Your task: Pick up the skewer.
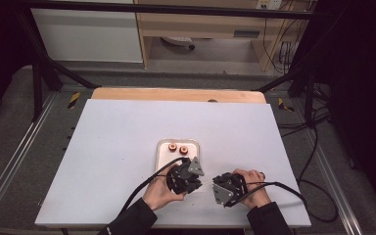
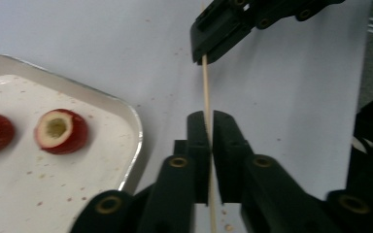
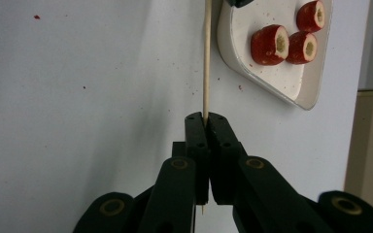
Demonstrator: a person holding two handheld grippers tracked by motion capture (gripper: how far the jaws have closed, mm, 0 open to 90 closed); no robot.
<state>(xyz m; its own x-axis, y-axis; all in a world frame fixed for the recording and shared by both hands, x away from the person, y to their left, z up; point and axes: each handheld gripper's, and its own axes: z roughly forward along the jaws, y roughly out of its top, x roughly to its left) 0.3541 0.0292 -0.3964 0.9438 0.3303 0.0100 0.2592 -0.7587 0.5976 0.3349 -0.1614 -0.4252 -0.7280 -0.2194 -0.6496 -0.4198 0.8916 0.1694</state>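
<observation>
**White counter, one skewer between two claws**

White counter carries the scene, with a wooden edge at its far side. Both claws pinch one thin wooden skewer just right of the tray. The left claw is closed on it, and the stick runs on to the right claw, which grips its far part. The right gripper view shows the right claw clamped on the skewer, with the stick poking out below the jaws. From the high view the skewer is too thin to see; the left hand and right hand are near each other. The tray holds red fruit rings, cored, three of them in the right gripper view.
</observation>
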